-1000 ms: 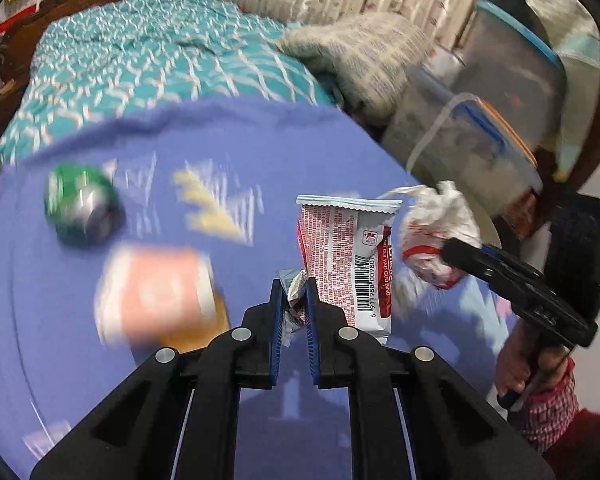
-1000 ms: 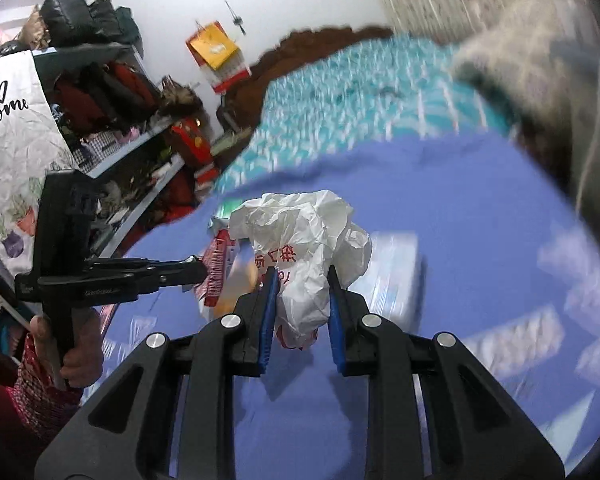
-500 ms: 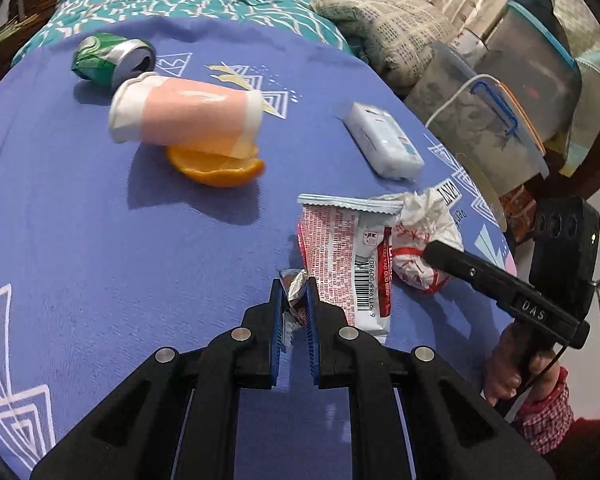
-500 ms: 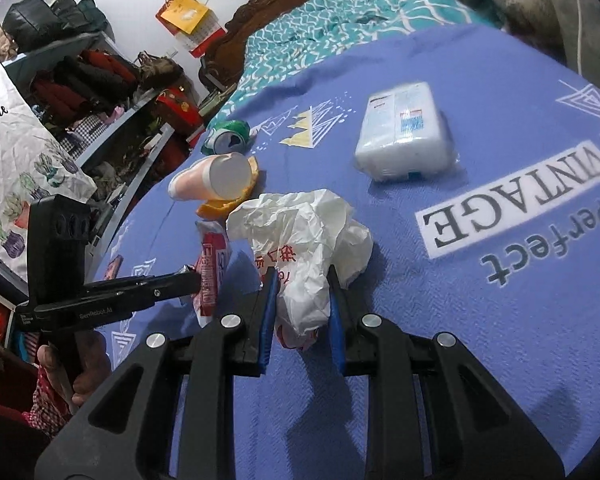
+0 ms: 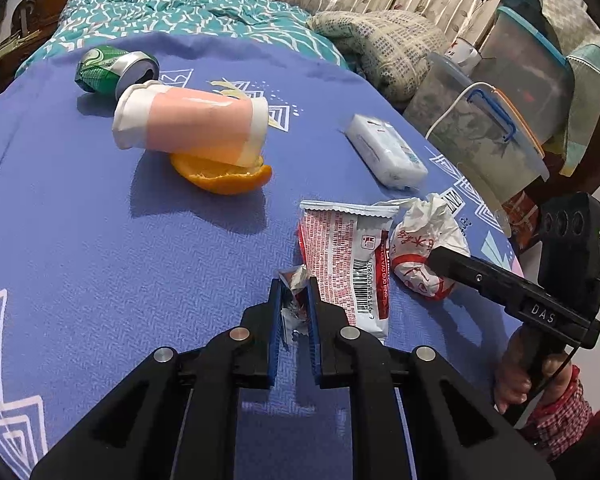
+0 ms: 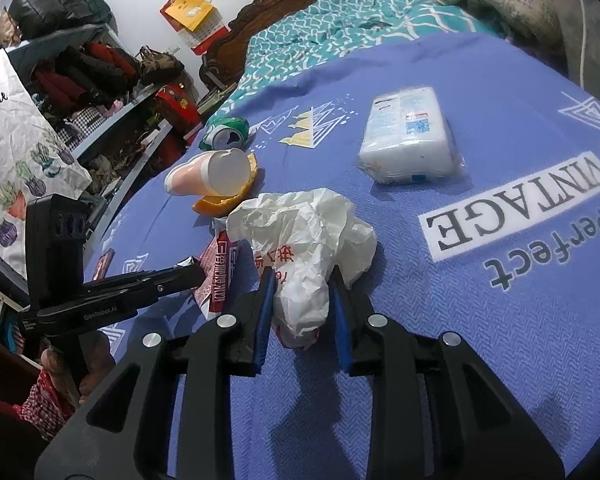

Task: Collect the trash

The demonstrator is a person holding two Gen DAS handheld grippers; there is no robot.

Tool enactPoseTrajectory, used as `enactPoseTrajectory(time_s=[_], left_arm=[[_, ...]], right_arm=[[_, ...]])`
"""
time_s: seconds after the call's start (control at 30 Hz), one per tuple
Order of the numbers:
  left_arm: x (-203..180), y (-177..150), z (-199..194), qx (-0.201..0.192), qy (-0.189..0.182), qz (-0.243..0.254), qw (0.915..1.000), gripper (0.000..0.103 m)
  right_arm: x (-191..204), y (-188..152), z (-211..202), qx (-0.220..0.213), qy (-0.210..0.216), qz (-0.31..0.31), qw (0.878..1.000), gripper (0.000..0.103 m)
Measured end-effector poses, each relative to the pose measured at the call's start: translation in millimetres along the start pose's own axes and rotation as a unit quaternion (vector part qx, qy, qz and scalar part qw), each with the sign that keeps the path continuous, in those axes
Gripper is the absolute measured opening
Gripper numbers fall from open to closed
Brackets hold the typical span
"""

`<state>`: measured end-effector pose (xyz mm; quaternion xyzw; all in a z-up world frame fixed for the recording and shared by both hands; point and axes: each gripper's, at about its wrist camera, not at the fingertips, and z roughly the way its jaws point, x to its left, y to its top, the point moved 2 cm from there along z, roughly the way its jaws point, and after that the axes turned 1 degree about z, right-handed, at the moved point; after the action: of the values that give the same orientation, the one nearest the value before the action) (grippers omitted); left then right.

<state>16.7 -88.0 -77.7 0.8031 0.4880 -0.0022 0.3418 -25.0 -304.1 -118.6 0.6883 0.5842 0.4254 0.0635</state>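
Note:
My left gripper (image 5: 294, 285) is shut on the crumpled corner of a red and white snack wrapper (image 5: 342, 256), which lies low on the purple cloth (image 5: 100, 260). Just right of the wrapper sits a crumpled white plastic bag (image 5: 424, 248). My right gripper (image 6: 302, 282) has this bag (image 6: 300, 236) between its pads; its jaws are opening, and the bag still fills the gap and touches both pads. A crushed green can (image 5: 112, 68), a pink and white paper cup (image 5: 192, 120) lying on an orange peel (image 5: 220, 178), and a white tissue pack (image 5: 386, 152) lie farther back.
A bed with a teal cover (image 5: 172, 12) is behind the table. Lidded plastic bins (image 5: 484, 136) and a folded blanket (image 5: 384, 48) stand at the right edge. Cluttered shelves (image 6: 100, 80) line the left in the right wrist view. A hand (image 5: 516, 368) holds the right gripper.
Both grippers have come down close to the cloth with their trash, side by side. The right gripper's jaws have widened a little around the bag.

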Motion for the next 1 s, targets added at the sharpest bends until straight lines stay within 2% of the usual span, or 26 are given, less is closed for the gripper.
enactPoseTrajectory(time_s=[0.07,0.13,0.2,0.23,1.0], left_arm=[[-0.1,0.6,0.3,0.0,-0.002,0.0,1.0,0.011],[0.6,1.1,0.8,0.0,-0.005,-0.002,1.0,0.011],[1.8,1.4,1.2,0.0,-0.009,-0.005,0.9999,0.011],[2.3,1.3,1.4,0.0,-0.01,-0.007,0.9999,0.011],[6.0,0.4,0.2,-0.002,-0.018,-0.014,0.9997,0.011]], right_arm=[[1.6,0.5,-0.2,-0.002,-0.004,-0.005,1.0,0.033],[4.6,-0.3,-0.6,-0.004,-0.007,-0.01,1.0,0.041],[6.1,0.1,-1.6,-0.01,-0.014,-0.014,1.0,0.059],[6.4,0.4,-3.0,-0.015,-0.018,-0.016,1.0,0.061],[4.5,3.0,-4.3,-0.016,-0.019,-0.016,1.0,0.063]])
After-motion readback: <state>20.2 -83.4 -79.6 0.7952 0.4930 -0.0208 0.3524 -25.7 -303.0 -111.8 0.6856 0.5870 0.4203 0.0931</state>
